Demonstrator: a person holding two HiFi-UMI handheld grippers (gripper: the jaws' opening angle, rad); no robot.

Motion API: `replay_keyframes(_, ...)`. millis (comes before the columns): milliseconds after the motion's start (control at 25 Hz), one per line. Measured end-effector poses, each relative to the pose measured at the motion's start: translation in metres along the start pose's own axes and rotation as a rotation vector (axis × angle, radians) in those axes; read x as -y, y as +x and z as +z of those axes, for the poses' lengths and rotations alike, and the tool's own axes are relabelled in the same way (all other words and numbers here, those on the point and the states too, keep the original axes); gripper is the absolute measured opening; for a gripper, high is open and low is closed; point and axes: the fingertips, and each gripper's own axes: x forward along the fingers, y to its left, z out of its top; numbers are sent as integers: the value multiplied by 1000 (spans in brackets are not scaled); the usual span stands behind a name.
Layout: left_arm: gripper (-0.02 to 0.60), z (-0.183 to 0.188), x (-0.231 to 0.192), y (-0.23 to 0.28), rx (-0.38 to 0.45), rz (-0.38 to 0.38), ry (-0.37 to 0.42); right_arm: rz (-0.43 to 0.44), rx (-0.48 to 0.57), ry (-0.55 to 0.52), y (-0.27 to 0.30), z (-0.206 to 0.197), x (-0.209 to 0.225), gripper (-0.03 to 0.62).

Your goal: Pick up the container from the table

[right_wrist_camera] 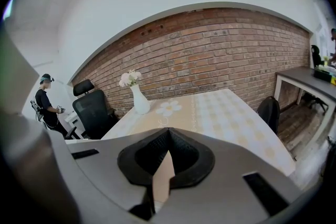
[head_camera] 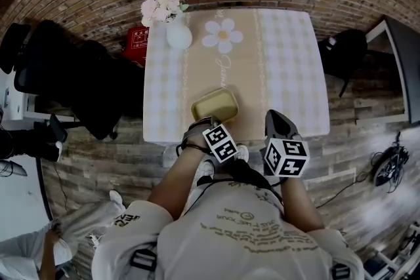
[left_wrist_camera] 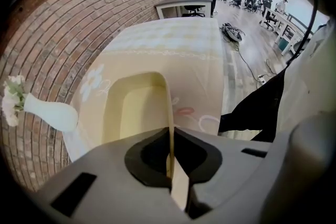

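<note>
The container (head_camera: 214, 104) is a shallow, pale yellow rectangular tub at the near edge of the table (head_camera: 289, 62). My left gripper (head_camera: 202, 122) is at its near left corner. In the left gripper view the tub's thin side wall (left_wrist_camera: 167, 113) runs straight into the jaws, and the left gripper (left_wrist_camera: 169, 165) is shut on it. The tub (left_wrist_camera: 136, 107) is empty inside. Whether it rests on the cloth or hangs just above it I cannot tell. My right gripper (head_camera: 275, 120) hovers over the near right part of the table, apart from the tub. The right gripper (right_wrist_camera: 163, 165) is shut with nothing in it.
A white vase (head_camera: 178, 35) of pale flowers stands at the far left of the table, near the brick wall. A black office chair (head_camera: 65, 75) is left of the table and a dark chair (head_camera: 344, 52) is on its right. A person (right_wrist_camera: 47, 99) stands far left.
</note>
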Motion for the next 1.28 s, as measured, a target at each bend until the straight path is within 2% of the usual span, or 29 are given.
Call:
replay_keyframes(360, 12, -5, -3, -15, 6, 9, 11, 17, 7, -10, -1, 2, -14, 3)
replay_keyframes(640, 12, -6, -14, -40, 28, 43, -17, 44, 8, -15, 3, 2, -27, 3)
replay_keyframes(840, 12, -7, -21, -70, 56, 55, -44, 87, 24, -27, 5, 7, -42, 3)
replay_keyframes(1080, 12, -14, -32, -112, 65, 108, -65, 150, 54, -52, 6, 16, -67, 3)
replay_keyframes(1280, 12, -27, -40, -147, 70, 152, -103, 167, 131, -43, 1, 35, -82, 2)
